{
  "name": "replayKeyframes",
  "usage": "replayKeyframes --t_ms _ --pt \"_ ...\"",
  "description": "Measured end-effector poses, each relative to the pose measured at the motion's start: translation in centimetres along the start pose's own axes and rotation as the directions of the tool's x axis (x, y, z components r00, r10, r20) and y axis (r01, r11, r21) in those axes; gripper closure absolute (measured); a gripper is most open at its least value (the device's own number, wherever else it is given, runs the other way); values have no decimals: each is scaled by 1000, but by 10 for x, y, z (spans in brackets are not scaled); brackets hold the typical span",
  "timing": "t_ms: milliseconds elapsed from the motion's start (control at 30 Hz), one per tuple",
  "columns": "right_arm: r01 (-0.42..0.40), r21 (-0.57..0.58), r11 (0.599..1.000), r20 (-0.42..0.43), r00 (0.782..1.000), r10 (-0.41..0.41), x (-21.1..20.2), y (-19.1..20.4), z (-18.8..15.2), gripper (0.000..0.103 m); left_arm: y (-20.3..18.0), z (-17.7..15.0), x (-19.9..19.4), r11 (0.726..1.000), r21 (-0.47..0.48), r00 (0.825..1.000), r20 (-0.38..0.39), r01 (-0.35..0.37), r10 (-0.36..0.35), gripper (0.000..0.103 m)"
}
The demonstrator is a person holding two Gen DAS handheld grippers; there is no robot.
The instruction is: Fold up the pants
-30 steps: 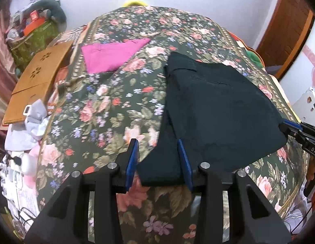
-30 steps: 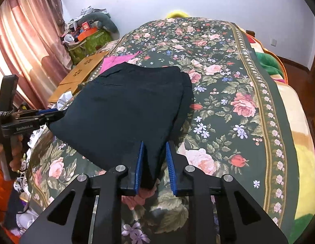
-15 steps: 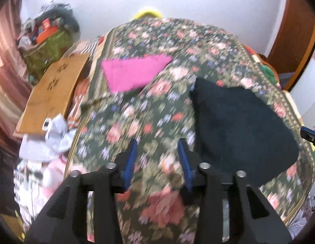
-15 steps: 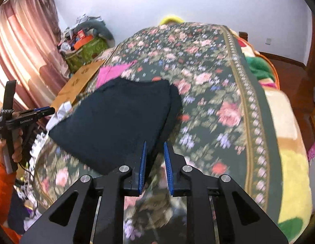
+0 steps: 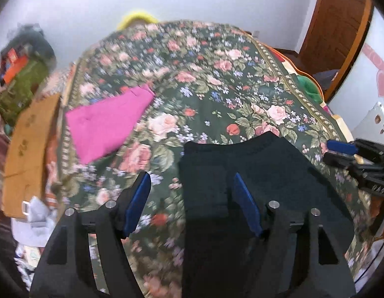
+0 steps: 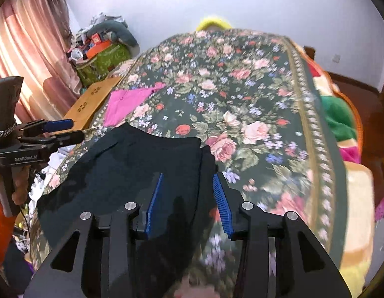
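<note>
**Black pants folded at the near edge of the bed, both tongs released**

Lying flat on the floral bedspread (image 5: 216, 94) by its near edge: black pants (image 5: 254, 173), folded into a compact dark block. Hovering over the left edge of the pants: left gripper (image 5: 192, 198), jaws spread wide, gripping nothing. Poised over the right edge of the pants: right gripper (image 6: 187, 198), likewise released and empty. Farther back toward the left edge of the bed: folded pink garment (image 5: 107, 121)
</note>
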State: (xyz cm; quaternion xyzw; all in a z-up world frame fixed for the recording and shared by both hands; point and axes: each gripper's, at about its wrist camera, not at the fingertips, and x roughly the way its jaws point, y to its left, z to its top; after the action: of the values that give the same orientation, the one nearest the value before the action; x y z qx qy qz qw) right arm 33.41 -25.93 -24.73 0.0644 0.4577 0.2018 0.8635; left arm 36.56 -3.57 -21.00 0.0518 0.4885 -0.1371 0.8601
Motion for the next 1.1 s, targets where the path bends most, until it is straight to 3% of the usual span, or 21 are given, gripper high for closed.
replayKeyframes --t_ms 200,367,600,733,833,967,1100 --pt "-18 -15 1000 -90 996 17 43 -6 13 66 4 12 50 999 -8 993 -108 49 -50 34" --pt "-25 -49 998 -138 990 18 64 -8 12 84 1 7 72 998 37 988 -150 45 -39 44" --pt "48 -191 980 -121 990 -72 71 6 3 89 -6 -1 73 998 57 993 -111 -39 45 43" --pt "45 -158 986 -129 989 -66 72 2 6 89 3 -2 75 1000 7 993 -118 -7 8 42" --pt "53 -146 988 -128 989 -72 67 4 10 89 1 1 69 1000 21 994 -108 0 2 42" --pt "88 -141 986 -74 992 -99 39 8 16 89 -8 4 42 994 87 997 -53 -59 64 43" --pt "86 -144 986 -21 996 -90 10 15 15 87 -8 7 9 995 85 999 2 -43 43 42"
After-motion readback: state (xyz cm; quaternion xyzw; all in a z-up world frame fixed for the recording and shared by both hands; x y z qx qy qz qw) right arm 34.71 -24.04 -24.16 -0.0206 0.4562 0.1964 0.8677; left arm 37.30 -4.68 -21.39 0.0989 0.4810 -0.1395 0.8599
